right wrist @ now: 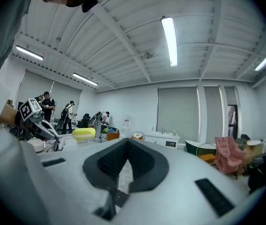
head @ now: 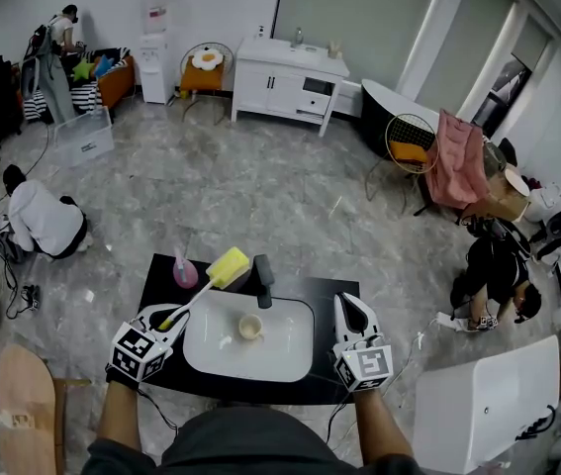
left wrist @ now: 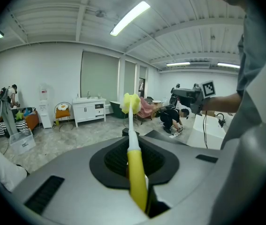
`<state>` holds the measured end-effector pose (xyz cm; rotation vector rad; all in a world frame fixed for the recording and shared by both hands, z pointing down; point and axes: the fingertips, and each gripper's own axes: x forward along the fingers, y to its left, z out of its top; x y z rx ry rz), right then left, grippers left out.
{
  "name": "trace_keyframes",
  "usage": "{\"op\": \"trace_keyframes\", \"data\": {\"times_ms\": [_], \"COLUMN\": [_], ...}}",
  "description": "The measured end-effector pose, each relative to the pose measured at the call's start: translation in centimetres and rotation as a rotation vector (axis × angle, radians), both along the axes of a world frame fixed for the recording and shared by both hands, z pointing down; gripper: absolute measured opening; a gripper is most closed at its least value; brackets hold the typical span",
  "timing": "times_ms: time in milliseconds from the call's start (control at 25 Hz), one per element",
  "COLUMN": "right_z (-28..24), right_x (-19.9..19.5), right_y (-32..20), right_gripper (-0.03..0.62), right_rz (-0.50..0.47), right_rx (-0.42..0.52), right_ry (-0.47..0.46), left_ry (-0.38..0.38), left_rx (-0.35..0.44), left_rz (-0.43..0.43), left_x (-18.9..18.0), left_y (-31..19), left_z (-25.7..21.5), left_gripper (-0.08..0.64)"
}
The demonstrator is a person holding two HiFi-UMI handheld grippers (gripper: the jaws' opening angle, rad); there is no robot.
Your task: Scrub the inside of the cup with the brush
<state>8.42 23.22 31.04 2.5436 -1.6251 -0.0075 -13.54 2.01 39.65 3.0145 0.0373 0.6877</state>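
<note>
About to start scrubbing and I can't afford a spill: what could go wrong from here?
The cup stands loose in the white basin, while the right tool is shut on nothing beside it; pushing the brush in may tip or slide it. The left tool holds the brush by its handle end, so the sponge head may swing into the pink bottle close by.

Yellow brush (head: 225, 267), cream cup (head: 250, 327), white basin (head: 282, 356)

Staged studio hall — white cabinet (head: 290, 82), water dispenser (head: 153, 62), strip-lit ceiling (right wrist: 123, 46).
</note>
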Motion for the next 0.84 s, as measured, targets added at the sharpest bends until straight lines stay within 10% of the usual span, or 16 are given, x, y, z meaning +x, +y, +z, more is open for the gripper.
{"op": "trace_keyframes", "data": {"times_ms": [840], "right_z": [-0.24], "right_x": [0.08], "right_y": [0.54], "right_gripper": [0.002], "right_rz": [-0.008], "right_rx": [0.004], "right_ry": [0.013], "left_ry": [0.000], "left_rx": [0.015], "left_rz": [-0.009], "left_x": [-0.35], "left_y": [0.52], "left_z": [-0.48], "left_gripper": [0.032]}}
